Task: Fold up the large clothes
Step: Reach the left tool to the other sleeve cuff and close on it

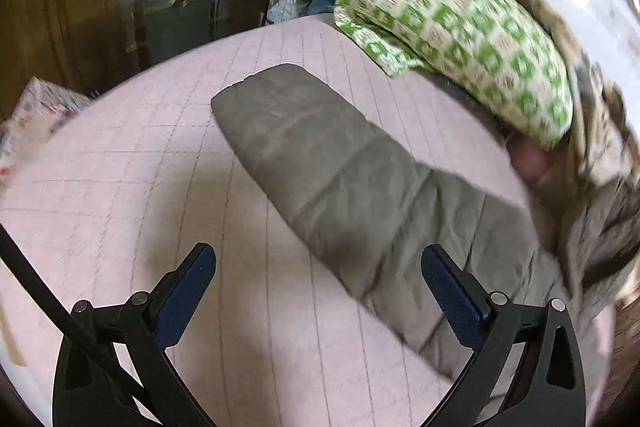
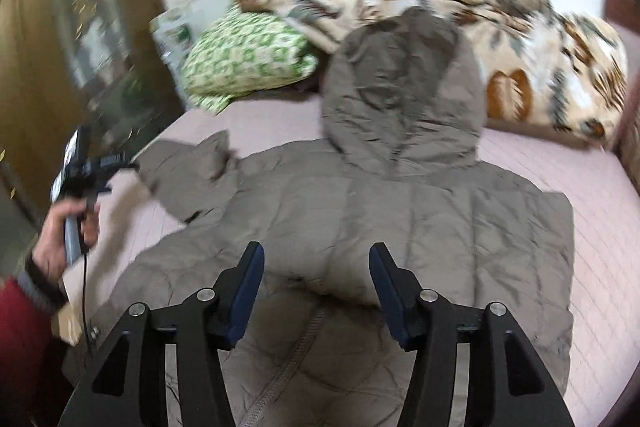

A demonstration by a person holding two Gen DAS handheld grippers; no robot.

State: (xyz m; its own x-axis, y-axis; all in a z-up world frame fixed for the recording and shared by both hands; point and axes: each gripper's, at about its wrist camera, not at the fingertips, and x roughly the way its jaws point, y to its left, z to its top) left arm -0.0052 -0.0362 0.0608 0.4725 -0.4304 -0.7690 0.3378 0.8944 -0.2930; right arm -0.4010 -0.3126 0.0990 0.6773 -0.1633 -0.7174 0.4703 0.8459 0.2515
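My right gripper (image 2: 316, 279) hangs spread and empty over the jacket (image 2: 360, 211), lying flat on the bed (image 2: 592, 195). Left gripper (image 1: 318, 279) likewise gapes, holding nothing. One sleeve (image 1: 320, 163) is outstretched (hood (image 2: 400, 87) unfolded beyond). Folding barely begun.

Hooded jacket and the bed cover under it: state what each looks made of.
Hooded jacket: likely padded synthetic shell, matte grey-brown; puffy stitched panels and fine creases suggest it. Bed cover: seemingly quilted cotton-like cloth, matte pale pink, with a stitched grid of squares.

Both wrist views look down, sharing the jacket (image 2: 360, 211).
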